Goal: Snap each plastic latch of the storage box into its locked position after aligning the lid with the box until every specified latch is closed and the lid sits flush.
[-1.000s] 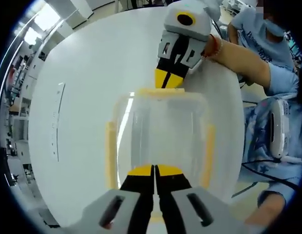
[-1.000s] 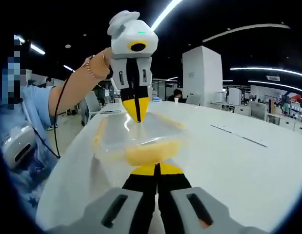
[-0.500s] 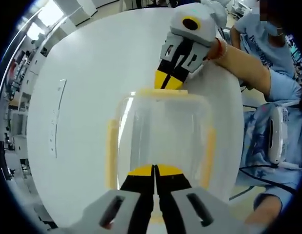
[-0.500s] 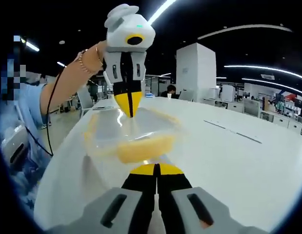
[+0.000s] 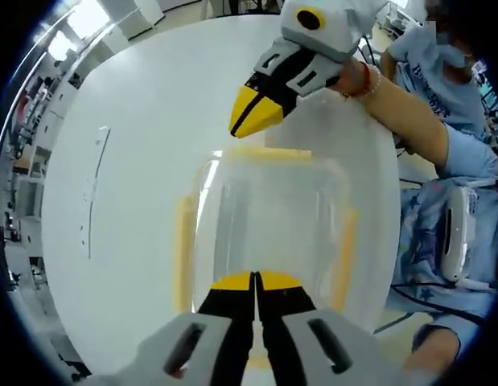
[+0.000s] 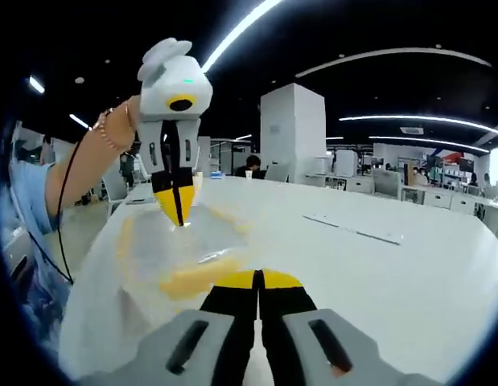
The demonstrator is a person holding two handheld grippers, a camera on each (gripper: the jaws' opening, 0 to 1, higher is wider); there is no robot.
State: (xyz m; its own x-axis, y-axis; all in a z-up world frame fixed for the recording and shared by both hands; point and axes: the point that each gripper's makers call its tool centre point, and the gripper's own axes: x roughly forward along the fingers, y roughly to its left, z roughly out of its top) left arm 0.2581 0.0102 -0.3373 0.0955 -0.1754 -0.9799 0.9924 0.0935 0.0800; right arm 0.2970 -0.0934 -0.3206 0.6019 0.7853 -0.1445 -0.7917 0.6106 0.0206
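Observation:
A clear plastic storage box with its lid on sits on the white table. Yellow latches show at its far end, its left side and its right side. My left gripper is shut, its tips resting on the box's near edge with nothing between them. My right gripper is shut too and hangs tilted just above and beyond the far latch, apart from it. In the right gripper view the box lies low on the left, the left gripper points down onto its far end, and my right gripper hovers over the near yellow latch.
A person in blue clothes stands at the table's right edge, very near the box. A thin pale strip lies on the table to the left. Open tabletop stretches to the right, with office desks and a seated person far behind.
My right gripper has lifted off the far yellow latch and swung aside, so the box has slid leftwards in its view. The left gripper and the box have stayed put.

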